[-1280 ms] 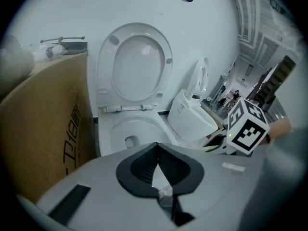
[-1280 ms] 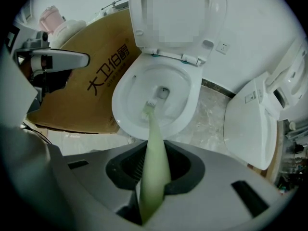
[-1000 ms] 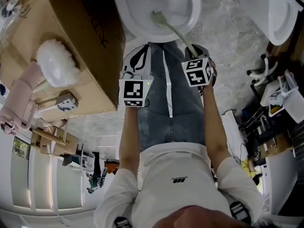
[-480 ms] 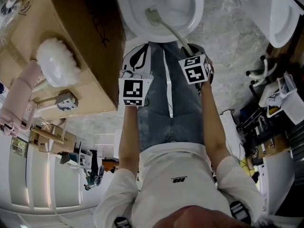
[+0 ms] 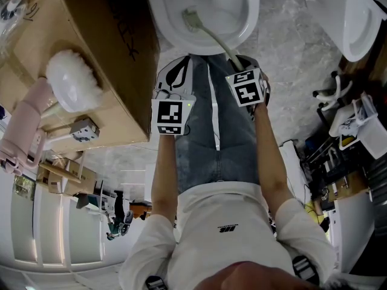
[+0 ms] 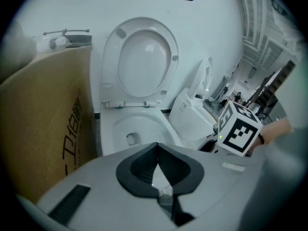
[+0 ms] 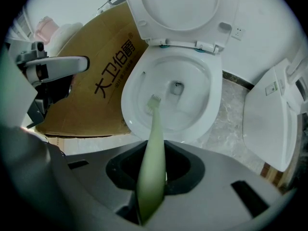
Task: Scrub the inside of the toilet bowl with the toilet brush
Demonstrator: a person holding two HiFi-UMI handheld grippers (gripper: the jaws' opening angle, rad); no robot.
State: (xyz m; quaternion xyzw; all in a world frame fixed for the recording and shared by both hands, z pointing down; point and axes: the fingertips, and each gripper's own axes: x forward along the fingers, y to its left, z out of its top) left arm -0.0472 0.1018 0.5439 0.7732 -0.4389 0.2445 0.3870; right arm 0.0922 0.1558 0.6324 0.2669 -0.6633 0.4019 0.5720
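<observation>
The white toilet bowl [image 5: 249, 18] lies at the top of the head view, its lid [image 6: 144, 61] raised. A toilet brush with a pale green handle [image 5: 215, 38] reaches into the bowl, its bristle head [image 5: 191, 18] against the inner left wall. My right gripper [image 5: 237, 63] is shut on the handle's near end, just in front of the rim. The right gripper view shows the handle [image 7: 153, 138] running out from between the jaws [image 7: 153, 177] to the bristle head [image 7: 154, 101] in the bowl [image 7: 208, 114]. My left gripper [image 5: 172, 64] hangs shut and empty beside it, facing the bowl [image 6: 109, 129].
A large cardboard box [image 5: 91, 47] stands tight against the toilet's left side, with a white fluffy duster [image 5: 71, 80] and a pink object [image 5: 27, 122] on it. A second toilet [image 5: 363, 17] stands to the right. Cables and clutter [image 5: 344, 132] crowd the right floor.
The brush head has slid to the left and a little deeper inside the bowl. My right gripper shifted slightly left and forward with it. The left gripper stayed put.
</observation>
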